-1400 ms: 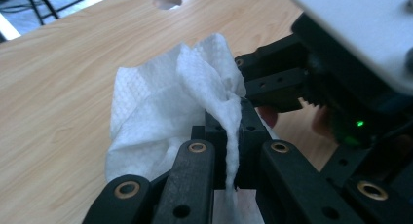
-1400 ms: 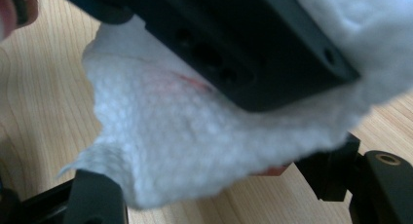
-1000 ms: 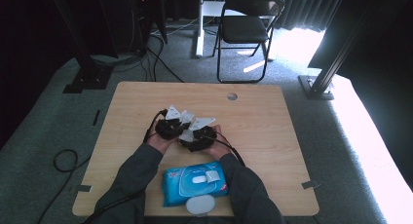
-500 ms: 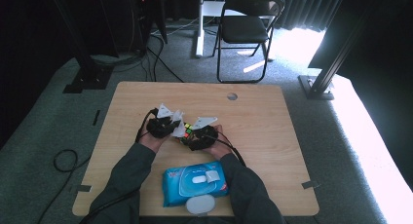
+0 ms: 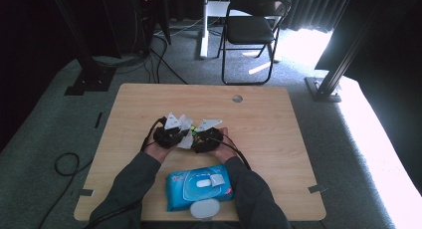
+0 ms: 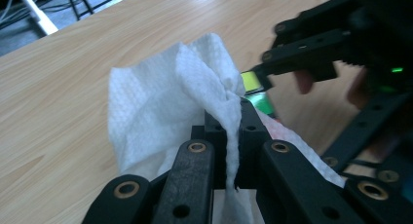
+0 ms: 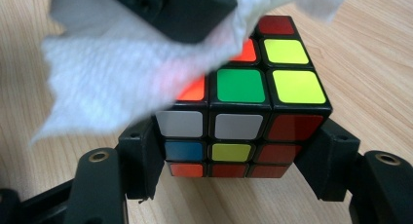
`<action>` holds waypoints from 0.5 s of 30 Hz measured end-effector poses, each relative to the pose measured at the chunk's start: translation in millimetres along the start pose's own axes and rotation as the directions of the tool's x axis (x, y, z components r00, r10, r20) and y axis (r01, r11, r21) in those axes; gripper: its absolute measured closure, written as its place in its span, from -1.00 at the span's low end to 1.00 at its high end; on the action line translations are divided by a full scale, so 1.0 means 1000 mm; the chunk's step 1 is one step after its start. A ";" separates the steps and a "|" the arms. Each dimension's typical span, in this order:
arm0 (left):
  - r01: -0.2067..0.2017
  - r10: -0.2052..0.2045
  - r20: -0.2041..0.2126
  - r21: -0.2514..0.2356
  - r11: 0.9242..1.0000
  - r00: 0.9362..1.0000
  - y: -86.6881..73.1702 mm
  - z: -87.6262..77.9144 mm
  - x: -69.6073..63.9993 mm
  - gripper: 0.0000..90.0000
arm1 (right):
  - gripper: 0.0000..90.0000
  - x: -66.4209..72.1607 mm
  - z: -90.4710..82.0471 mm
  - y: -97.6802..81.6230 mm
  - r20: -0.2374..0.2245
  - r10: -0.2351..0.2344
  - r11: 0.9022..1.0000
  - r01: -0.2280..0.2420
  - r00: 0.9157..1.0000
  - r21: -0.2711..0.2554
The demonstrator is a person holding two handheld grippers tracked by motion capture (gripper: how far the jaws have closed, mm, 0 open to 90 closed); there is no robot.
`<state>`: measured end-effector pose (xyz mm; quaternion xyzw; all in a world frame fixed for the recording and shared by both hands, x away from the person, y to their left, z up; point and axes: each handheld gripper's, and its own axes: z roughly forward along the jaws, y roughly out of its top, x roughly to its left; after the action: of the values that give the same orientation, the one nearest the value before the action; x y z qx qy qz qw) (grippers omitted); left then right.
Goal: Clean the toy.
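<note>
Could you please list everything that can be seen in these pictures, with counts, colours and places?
Rubik's cube: one, multicoloured, clamped between the right gripper's jaws above the table.
Wet wipe: one, white, pinched in the left gripper's jaws, draped over the cube's top.
Wipes pack: one, blue with a white lid, on the table's near edge between the forearms.
Round lid: one, white, just in front of the pack.
Table: one, light wood, with a cable hole near the far edge.
Folding chair: one, black, on the floor behind the table.
Left gripper: black, shut on the wipe.
Right gripper: black, shut on the cube.
</note>
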<state>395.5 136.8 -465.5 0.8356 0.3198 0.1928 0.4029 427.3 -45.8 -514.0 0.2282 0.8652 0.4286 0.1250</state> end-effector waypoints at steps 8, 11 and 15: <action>-0.039 0.039 0.041 -0.012 0.999 0.998 0.008 0.005 -0.012 0.94 | -0.24 0.001 0.000 0.002 -0.007 0.000 1.000 0.000 1.000 -0.001; -0.038 0.038 0.042 -0.015 0.999 0.998 0.010 0.007 -0.012 0.93 | -0.24 0.001 -0.001 0.002 -0.009 -0.002 1.000 0.002 1.000 -0.002; -0.023 0.024 0.038 -0.024 0.999 0.999 0.015 0.013 -0.010 0.93 | -0.24 0.002 -0.002 0.003 -0.016 -0.003 1.000 0.003 1.000 -0.005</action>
<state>401.0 116.0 -462.2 0.8380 0.3000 0.1853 0.4164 426.0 -44.5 -510.9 0.2232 0.8654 0.4324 0.1194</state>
